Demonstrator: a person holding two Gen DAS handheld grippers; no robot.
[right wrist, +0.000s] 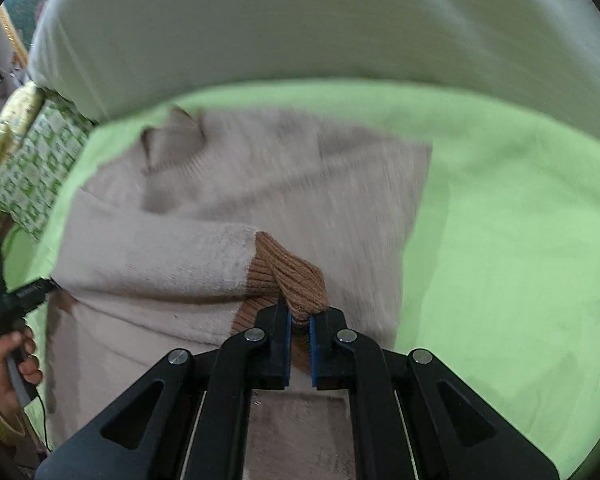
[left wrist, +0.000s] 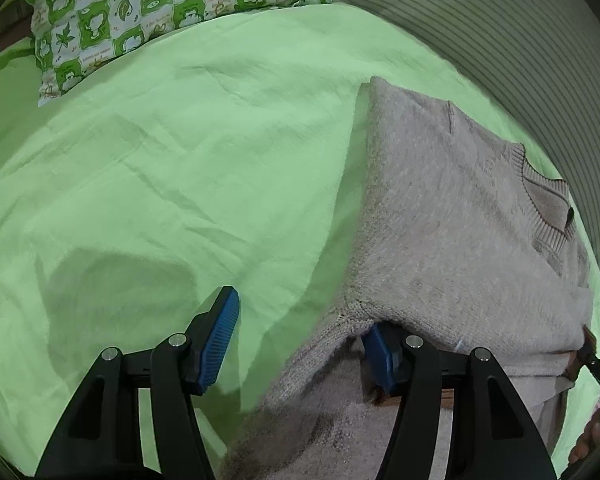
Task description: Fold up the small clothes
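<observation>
On the green bed [left wrist: 160, 168], left tongs [left wrist: 300, 344] spread astride the beige sweater [left wrist: 460, 240] edge, not pinching. Further right, right tongs [right wrist: 300, 320] pressed on the brown cuff [right wrist: 296, 276]. Sleeve-folding step, probably; next, laying the cuff across the body.

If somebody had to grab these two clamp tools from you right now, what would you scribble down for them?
Right gripper: shut on the brown ribbed cuff of the beige sweater, sleeve drawn across the body.
Left gripper: open, nothing pinched; one finger over the green sheet, the other tucked under the sweater's edge.
Sweater lies on the sheet, collar toward the striped cushion; patterned pillow off to the side.
Done: one side looks folded in.
Left: lay this sleeve down, finish folding.
</observation>
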